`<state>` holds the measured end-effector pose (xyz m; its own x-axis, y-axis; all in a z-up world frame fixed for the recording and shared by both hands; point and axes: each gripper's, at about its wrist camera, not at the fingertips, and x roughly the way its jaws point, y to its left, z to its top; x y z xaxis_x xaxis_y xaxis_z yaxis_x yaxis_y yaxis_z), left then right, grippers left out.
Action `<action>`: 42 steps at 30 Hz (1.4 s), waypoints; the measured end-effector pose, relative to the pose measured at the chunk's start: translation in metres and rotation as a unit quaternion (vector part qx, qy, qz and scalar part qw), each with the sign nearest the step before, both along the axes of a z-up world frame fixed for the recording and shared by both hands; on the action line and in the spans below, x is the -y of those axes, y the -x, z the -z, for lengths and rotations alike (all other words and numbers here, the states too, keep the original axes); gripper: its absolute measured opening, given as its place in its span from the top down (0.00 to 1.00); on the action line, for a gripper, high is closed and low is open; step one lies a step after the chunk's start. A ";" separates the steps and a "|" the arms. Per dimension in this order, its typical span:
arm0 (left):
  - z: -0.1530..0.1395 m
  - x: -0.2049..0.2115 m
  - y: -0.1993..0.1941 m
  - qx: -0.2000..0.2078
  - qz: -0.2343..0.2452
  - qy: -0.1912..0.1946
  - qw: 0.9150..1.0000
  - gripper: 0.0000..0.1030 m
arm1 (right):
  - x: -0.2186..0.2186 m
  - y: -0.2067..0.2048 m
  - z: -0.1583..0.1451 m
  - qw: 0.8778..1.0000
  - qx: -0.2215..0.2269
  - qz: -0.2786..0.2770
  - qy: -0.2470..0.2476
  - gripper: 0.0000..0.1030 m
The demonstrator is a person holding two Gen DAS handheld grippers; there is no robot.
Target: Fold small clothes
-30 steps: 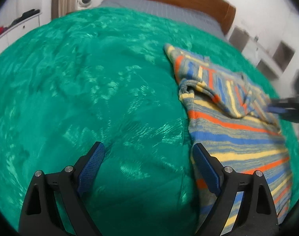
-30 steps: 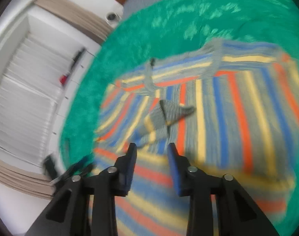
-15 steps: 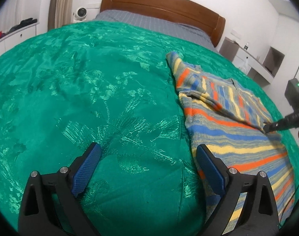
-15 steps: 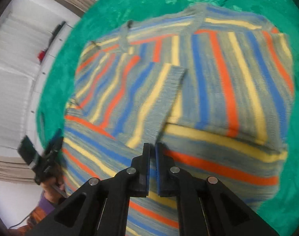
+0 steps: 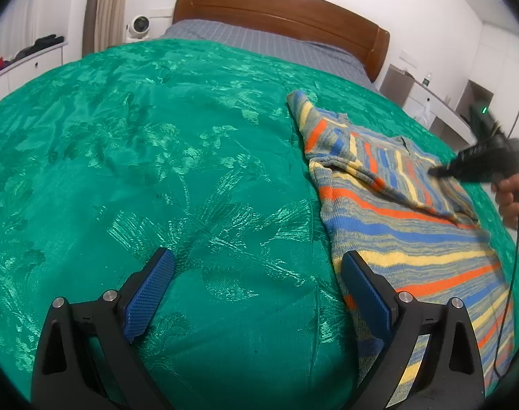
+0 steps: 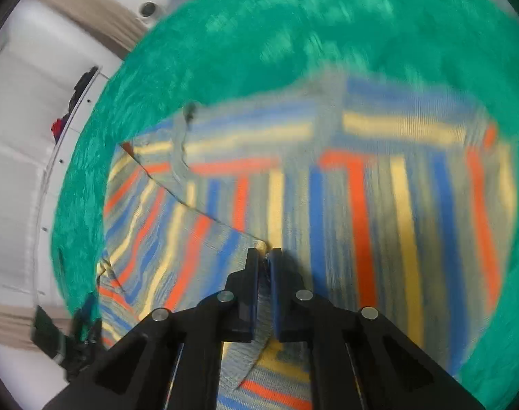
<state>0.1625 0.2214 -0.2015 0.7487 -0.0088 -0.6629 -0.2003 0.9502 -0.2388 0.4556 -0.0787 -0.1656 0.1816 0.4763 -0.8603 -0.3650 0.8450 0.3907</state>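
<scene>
A knitted sweater point(image 5: 413, 235) with blue, orange and yellow stripes lies spread on the right side of the green bedspread point(image 5: 157, 171). My left gripper point(image 5: 256, 254) hovers wide open over the bedspread at the sweater's left edge, with nothing between its blue pads. In the right wrist view, my right gripper point(image 6: 265, 253) is shut on the end of the folded-in sleeve point(image 6: 198, 239), and a flap of knit hangs under the fingers. The rest of the sweater point(image 6: 362, 188) stretches beyond it, blurred by motion. The left wrist view shows the right gripper point(image 5: 437, 171) over the sweater's chest, held by a hand point(image 5: 509, 194).
A wooden headboard point(image 5: 280, 10) and a grey sheet point(image 5: 259, 41) close off the far end of the bed. A small white fan point(image 5: 138, 27) and a white cabinet point(image 5: 23, 65) stand at the left. White shelves point(image 5: 430, 102) line the right wall.
My right gripper went from slightly open to shut and now grips the sleeve end, shifted across the sweater. My left gripper stayed wide open, its view tilted up a little.
</scene>
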 end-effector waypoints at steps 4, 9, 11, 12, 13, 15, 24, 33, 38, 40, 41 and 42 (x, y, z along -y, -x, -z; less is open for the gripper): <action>0.000 0.002 -0.001 0.000 0.003 -0.004 1.000 0.03 | 0.005 -0.002 -0.016 0.999 0.048 0.018 0.013 0.93; 0.000 0.003 -0.002 -0.001 0.004 -0.008 1.000 0.03 | 0.015 0.000 0.005 0.998 0.026 0.047 0.032 0.79; 0.000 0.003 -0.002 -0.001 0.004 -0.010 1.000 0.02 | 0.027 0.015 -0.009 0.997 0.046 0.063 0.009 0.79; 0.000 0.003 -0.002 -0.002 0.004 -0.011 1.000 0.02 | 0.028 0.024 -0.017 0.997 0.050 0.056 -0.011 0.78; 0.000 0.003 -0.002 -0.003 0.005 -0.012 1.000 0.02 | 0.027 0.033 -0.024 0.997 0.050 0.037 -0.040 0.77; 0.000 0.003 -0.002 -0.004 0.006 -0.012 1.000 0.02 | 0.014 0.053 -0.025 0.997 0.039 -0.013 -0.071 0.75; -0.015 0.015 -0.002 -0.077 -0.024 -0.070 0.994 0.01 | 0.011 0.116 -0.024 0.995 0.080 -0.051 0.041 0.54; -0.052 0.039 0.014 -0.082 -0.037 -0.093 0.992 0.02 | 0.095 0.179 -0.071 0.972 0.211 -0.023 0.104 0.22; -0.074 0.060 0.020 -0.070 -0.033 -0.128 0.989 0.02 | 0.136 0.209 -0.064 0.971 0.216 0.013 0.102 0.22; -0.082 0.070 0.023 -0.064 -0.029 -0.138 0.988 0.02 | 0.151 0.222 -0.058 0.973 0.209 0.026 0.097 0.22; -0.085 0.073 0.024 -0.062 -0.028 -0.142 0.987 0.02 | 0.158 0.227 -0.053 0.973 0.205 0.033 0.098 0.22; -0.088 0.077 0.025 -0.060 -0.026 -0.148 0.987 0.02 | 0.160 0.231 -0.049 0.974 0.203 0.037 0.098 0.22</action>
<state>0.1371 0.1441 -0.1134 0.6585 0.2351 -0.7149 -0.2610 0.9623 0.0760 0.2241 -0.2384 -0.1162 0.5530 0.2822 -0.7839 -0.3912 0.9187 0.0547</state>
